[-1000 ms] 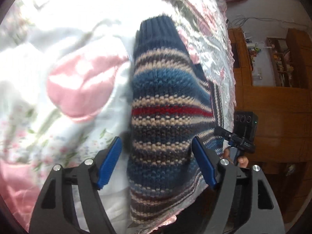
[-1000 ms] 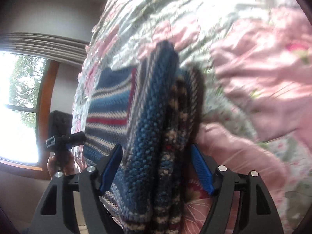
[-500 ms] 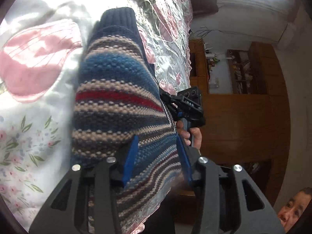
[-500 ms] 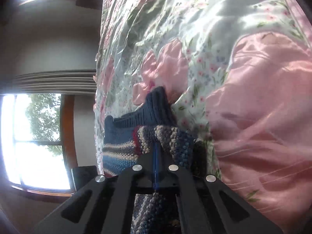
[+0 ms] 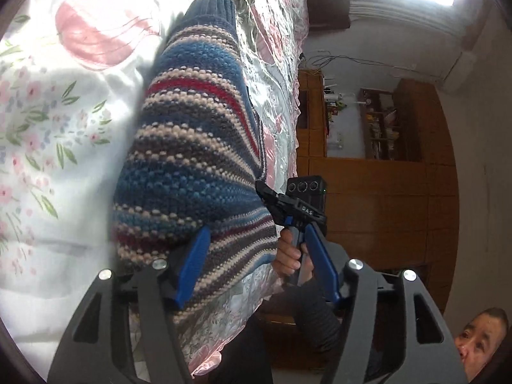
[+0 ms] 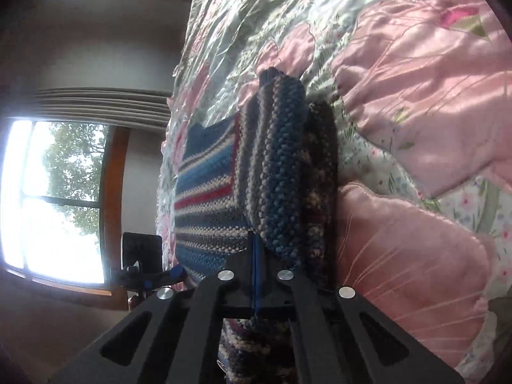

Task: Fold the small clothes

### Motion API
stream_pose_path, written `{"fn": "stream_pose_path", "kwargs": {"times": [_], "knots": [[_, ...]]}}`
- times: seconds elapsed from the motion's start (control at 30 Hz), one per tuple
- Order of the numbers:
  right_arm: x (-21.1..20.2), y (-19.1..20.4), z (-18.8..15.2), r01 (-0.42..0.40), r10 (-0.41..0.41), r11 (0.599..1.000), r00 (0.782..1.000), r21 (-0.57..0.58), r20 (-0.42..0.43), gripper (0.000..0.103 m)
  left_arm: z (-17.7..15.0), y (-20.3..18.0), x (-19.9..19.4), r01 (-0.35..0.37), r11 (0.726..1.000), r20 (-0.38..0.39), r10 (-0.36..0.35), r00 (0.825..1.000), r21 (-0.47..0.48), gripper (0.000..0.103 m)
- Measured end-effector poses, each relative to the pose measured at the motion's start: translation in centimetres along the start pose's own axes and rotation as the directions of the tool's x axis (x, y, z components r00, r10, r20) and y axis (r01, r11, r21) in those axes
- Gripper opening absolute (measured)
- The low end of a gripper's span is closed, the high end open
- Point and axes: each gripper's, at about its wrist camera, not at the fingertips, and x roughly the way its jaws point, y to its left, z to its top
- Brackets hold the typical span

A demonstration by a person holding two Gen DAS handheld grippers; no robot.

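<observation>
A knitted sweater [image 5: 192, 160] with blue, cream, grey and red stripes lies on the floral quilt [image 5: 48, 112], one layer folded over another. My left gripper [image 5: 256, 228] is open over its near hem: the left pad [image 5: 195, 262] presses on the knit, while the right pad [image 5: 320, 262] hangs off the bed's edge. In the right wrist view the sweater [image 6: 281, 166] bunches up in front of my right gripper [image 6: 254, 236], whose jaws are shut on its edge. That right gripper [image 5: 278, 201] shows at the sweater's side, held by a hand [image 5: 288, 256].
The pink and white quilt [image 6: 416, 96] covers the bed. Wooden cabinets [image 5: 384, 208] stand beyond the bed's edge and a window [image 6: 57, 208] is on the other side. A person [image 5: 480, 345] shows at the lower right. The left gripper [image 6: 150, 278] sits low by the bed's side.
My right gripper went from open around the folded sweater to shut on it. My left gripper narrowed half a second ago and has now widened again, shifting toward the bed's edge.
</observation>
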Motion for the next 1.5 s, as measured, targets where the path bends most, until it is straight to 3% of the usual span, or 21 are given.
{"fn": "stream_pose_path", "kwargs": {"times": [0.03, 0.07, 0.17, 0.23, 0.27, 0.4, 0.43, 0.5, 0.57, 0.63, 0.7, 0.77, 0.8, 0.83, 0.97, 1.1, 1.17, 1.2, 1.27, 1.37, 1.5], "knots": [[-0.6, 1.0, -0.6, -0.010, 0.011, 1.000, 1.000, -0.018, 0.005, 0.010, -0.6, -0.6, -0.2, -0.009, 1.000, 0.002, 0.009, 1.000, 0.010, 0.079], [-0.9, 2.2, -1.5, -0.045, 0.044, 0.998, 0.999, -0.044, -0.002, 0.016, -1.2, -1.2, -0.2, -0.016, 0.999, -0.003, 0.016, 1.000, 0.028, 0.081], [-0.8, 4.7, -4.8, -0.080, 0.076, 0.989, 0.996, -0.122, -0.042, 0.019, -2.4, -2.0, 0.4, -0.068, 0.995, -0.024, 0.070, 0.997, 0.070, 0.084], [-0.2, 3.0, -5.8, -0.022, 0.018, 0.996, 0.999, -0.088, -0.042, 0.014, -2.4, -0.9, 0.6, -0.086, 0.995, -0.021, 0.087, 0.996, 0.052, 0.084], [0.1, 1.5, -5.8, -0.008, 0.006, 0.999, 0.999, -0.045, -0.041, 0.000, -2.2, -0.2, 0.5, -0.078, 0.996, -0.014, 0.079, 0.997, 0.036, 0.083], [-0.6, -1.1, -6.6, -0.037, 0.037, 0.998, 0.999, 0.047, 0.003, 0.000, -2.5, 0.8, -0.2, -0.042, 0.999, 0.016, 0.042, 0.999, -0.027, 0.086], [-1.1, -0.5, -7.0, -0.031, 0.030, 0.999, 0.999, 0.039, 0.016, 0.003, -2.9, 0.4, -0.6, -0.060, 0.998, 0.026, 0.061, 0.998, -0.027, 0.092], [-2.5, 0.9, -8.1, -0.012, 0.011, 1.000, 0.999, 0.025, 0.043, 0.021, -4.2, -1.0, -1.7, -0.146, 0.989, 0.050, 0.146, 0.988, 0.000, 0.096], [-4.5, 2.9, -10.0, 0.007, -0.007, 1.000, 0.996, -0.008, 0.090, 0.048, -6.1, -3.2, -2.8, -0.290, 0.956, 0.094, 0.284, 0.954, 0.047, 0.099], [-6.4, 5.3, -12.4, 0.066, -0.059, 0.997, 0.988, -0.049, 0.143, 0.067, -8.7, -6.1, -3.9, -0.452, 0.885, 0.165, 0.432, 0.887, 0.111, 0.100], [-7.8, 7.6, -15.4, 0.163, -0.147, 0.984, 0.971, -0.072, 0.188, 0.085, -11.9, -9.8, -4.6, -0.562, 0.806, 0.245, 0.516, 0.821, 0.187, 0.100], [-8.6, 9.9, -18.9, 0.262, -0.233, 0.960, 0.944, -0.098, 0.234, 0.100, -15.2, -13.5, -4.7, -0.664, 0.704, 0.324, 0.586, 0.743, 0.250, 0.100], [-9.0, 10.9, -20.8, 0.309, -0.274, 0.945, 0.929, -0.111, 0.248, 0.099, -16.9, -15.1, -4.5, -0.710, 0.651, 0.365, 0.613, 0.701, 0.270, 0.100], [-9.2, 12.1, -22.8, 0.351, -0.310, 0.928, 0.913, -0.124, 0.265, 0.099, -18.4, -16.6, -4.3, -0.740, 0.607, 0.397, 0.627, 0.670, 0.290, 0.100], [-10.3, 15.5, -29.4, 0.502, -0.431, 0.850, 0.838, -0.161, 0.336, 0.099, -24.0, -19.7, -4.0, -0.835, 0.473, 0.527, 0.652, 0.545, 0.279, 0.100], [-10.8, 18.6, -33.5, 0.650, -0.534, 0.737, 0.729, -0.186, 0.429, 0.099, -28.4, -21.3, -3.7, -0.869, 0.402, 0.573, 0.655, 0.493, 0.289, 0.100], [-11.1, 20.1, -35.0, 0.683, -0.545, 0.703, 0.695, -0.195, 0.468, 0.099, -30.3, -22.0, -3.7, -0.888, 0.357, 0.602, 0.653, 0.460, 0.290, 0.100], [-11.4, 20.8, -35.5, 0.691, -0.544, 0.697, 0.684, -0.192, 0.486, 0.099, -31.3, -22.3, -3.9, -0.892, 0.343, 0.608, 0.652, 0.453, 0.296, 0.100], [-11.8, 22.1, -36.3, 0.705, -0.542, 0.685, 0.662, -0.184, 0.518, 0.099, -32.6, -22.7, -3.9, -0.889, 0.341, 0.605, 0.651, 0.459, 0.307, 0.100], [-12.3, 23.6, -36.8, 0.711, -0.529, 0.683, 0.639, -0.168, 0.558, 0.099, -33.6, -23.3, -4.5, -0.898, 0.332, 0.623, 0.647, 0.440, 0.289, 0.100], [-12.4, 24.8, -37.3, 0.743, -0.541, 0.652, 0.597, -0.154, 0.592, 0.099, -33.8, -23.9, -5.0, -0.898, 0.334, 0.632, 0.639, 0.439, 0.286, 0.100]]}}
